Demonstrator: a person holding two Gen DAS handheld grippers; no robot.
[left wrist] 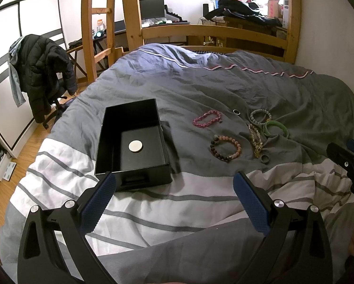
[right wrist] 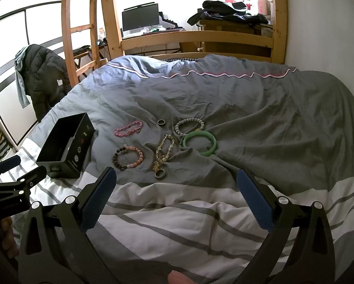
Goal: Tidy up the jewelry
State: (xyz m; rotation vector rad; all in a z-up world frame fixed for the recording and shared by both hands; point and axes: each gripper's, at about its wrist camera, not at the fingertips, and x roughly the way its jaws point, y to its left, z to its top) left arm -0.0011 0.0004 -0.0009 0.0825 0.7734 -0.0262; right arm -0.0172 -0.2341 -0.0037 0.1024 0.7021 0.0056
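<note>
left wrist view
left gripper (left wrist: 174,184): jaws spread wide, holding nothing, hovering above the striped duvet (left wrist: 177,213) just short of the black box (left wrist: 133,142)
black box: open top, only a white disc (left wrist: 135,146) on its floor; no jewelry in it, so the task looks barely begun
jewelry: all right of the box, well apart from it; pink bead bracelet (left wrist: 207,118) nearest, mixed bead bracelet (left wrist: 225,147) below that
risk: box sits on soft, creased bedding; a nudge on its near wall would likely tip or slide it
right gripper (left wrist: 347,158): only its edge shows, far right of the box; its opening can't be judged here

right wrist view
right gripper (right wrist: 177,184): jaws wide apart, empty, aimed at the cluster right of the box
grey ring (right wrist: 159,173): closest piece, touching the gold chain (right wrist: 164,152)
risk: pinching the ring may drag the chain; thin ring may sink into fabric and slip the pads
green bangle (right wrist: 199,143): touches the grey bead bracelet (right wrist: 189,126); lifting one could shift the other
small ring (right wrist: 161,122): alone, beyond the chain
obstacle: duvet folds around the bangle; left gripper sits near the box's front corner, in the drop path
</note>
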